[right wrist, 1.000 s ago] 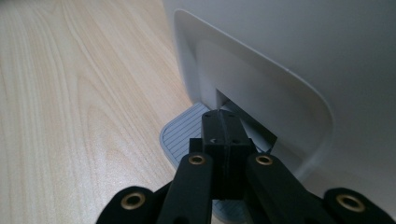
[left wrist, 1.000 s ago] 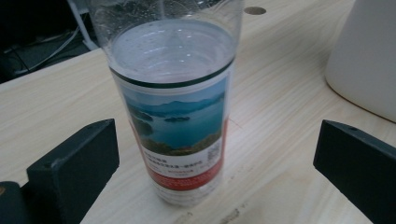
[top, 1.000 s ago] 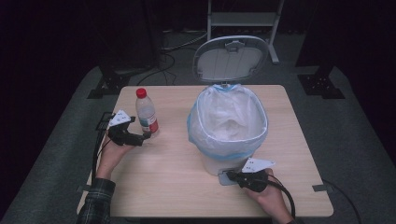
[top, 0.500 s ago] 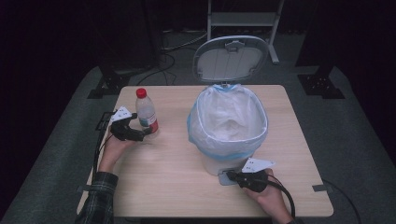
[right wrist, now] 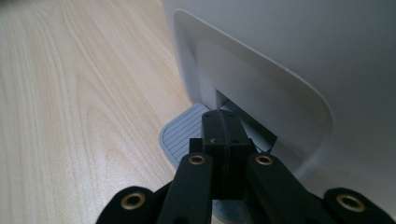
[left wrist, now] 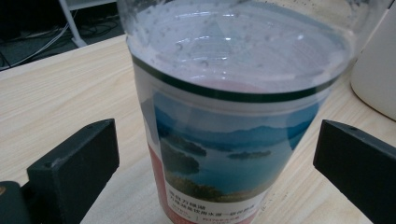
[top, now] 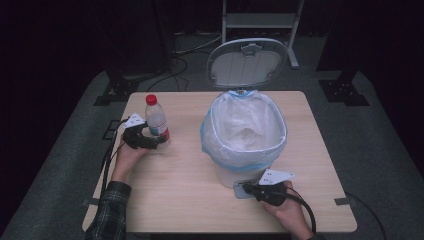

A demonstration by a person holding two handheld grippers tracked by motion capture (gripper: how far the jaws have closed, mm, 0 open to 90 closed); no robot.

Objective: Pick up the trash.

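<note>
At the left of the counter (top: 180, 200), the left gripper (top: 151, 141) has its jaws spread on either side of the upright water bottle (top: 156, 120), not pressing it, so the grasp is not yet made. To the right, the pedal bin (top: 245, 145) stands with its lid (top: 246, 64) raised. The right gripper (top: 250, 189), jaws pressed together, bears on the foot pedal (right wrist: 187, 135); lifting the bottle and dropping it in the bin likely remain.

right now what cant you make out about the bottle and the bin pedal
- Bottle: cap and base cut off by the edges of the left gripper view.
- Label print: too small in the high view, blurred low in the left gripper view.
- Pedal: near part hidden by the right gripper in its own view.
- Bin contents: hidden by the white liner folds, high view.
</note>
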